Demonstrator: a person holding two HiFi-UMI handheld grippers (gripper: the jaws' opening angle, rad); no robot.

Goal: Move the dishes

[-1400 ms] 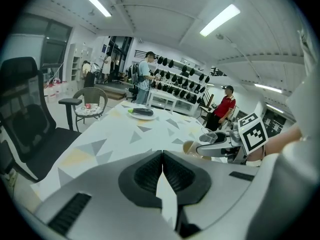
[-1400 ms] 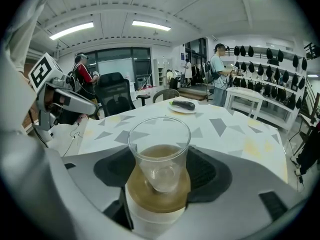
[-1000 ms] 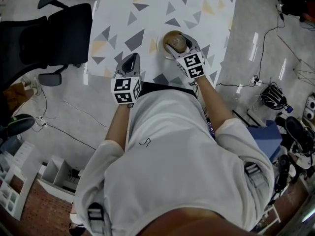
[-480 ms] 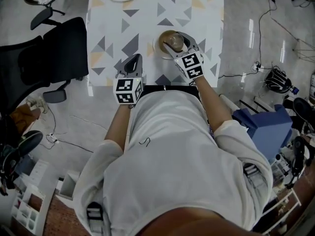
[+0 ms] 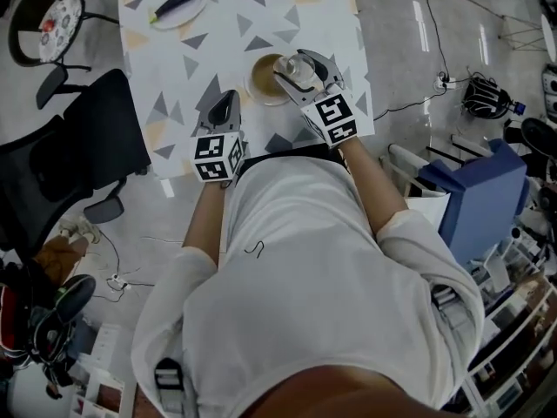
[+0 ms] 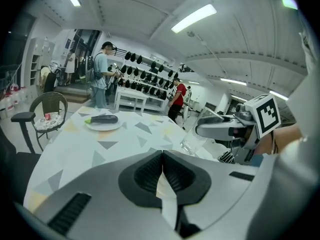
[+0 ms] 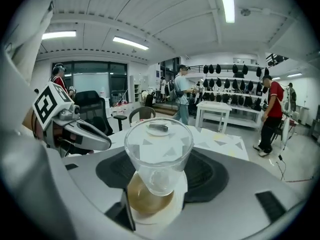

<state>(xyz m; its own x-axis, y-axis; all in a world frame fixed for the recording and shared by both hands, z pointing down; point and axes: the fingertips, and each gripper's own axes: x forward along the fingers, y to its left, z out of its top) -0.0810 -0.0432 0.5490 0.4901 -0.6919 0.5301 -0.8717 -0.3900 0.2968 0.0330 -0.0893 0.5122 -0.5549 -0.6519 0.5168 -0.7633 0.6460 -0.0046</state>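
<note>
My right gripper [image 5: 294, 70] is shut on a clear drinking glass [image 5: 290, 68] and holds it upright above a white saucer with a brown centre [image 5: 261, 78] on the patterned table [image 5: 235, 24]. In the right gripper view the glass [image 7: 158, 151] fills the space between the jaws, with the saucer [image 7: 145, 204] below it. My left gripper [image 5: 223, 110] hovers over the table's near edge, left of the saucer, shut with nothing in it [image 6: 162, 170]. A white plate with an aubergine [image 5: 177, 5] lies at the table's far left.
A black office chair [image 5: 78, 155] stands left of the table, with a round-seat chair [image 5: 43, 16] further back. A blue box [image 5: 487, 198] and cables [image 5: 487, 98] lie on the floor to the right. People [image 6: 102, 74] stand by shelves beyond the table.
The right gripper has risen with the glass, which now hangs above the saucer instead of standing on it. The left gripper has edged forward over the table. The head view has swung.
</note>
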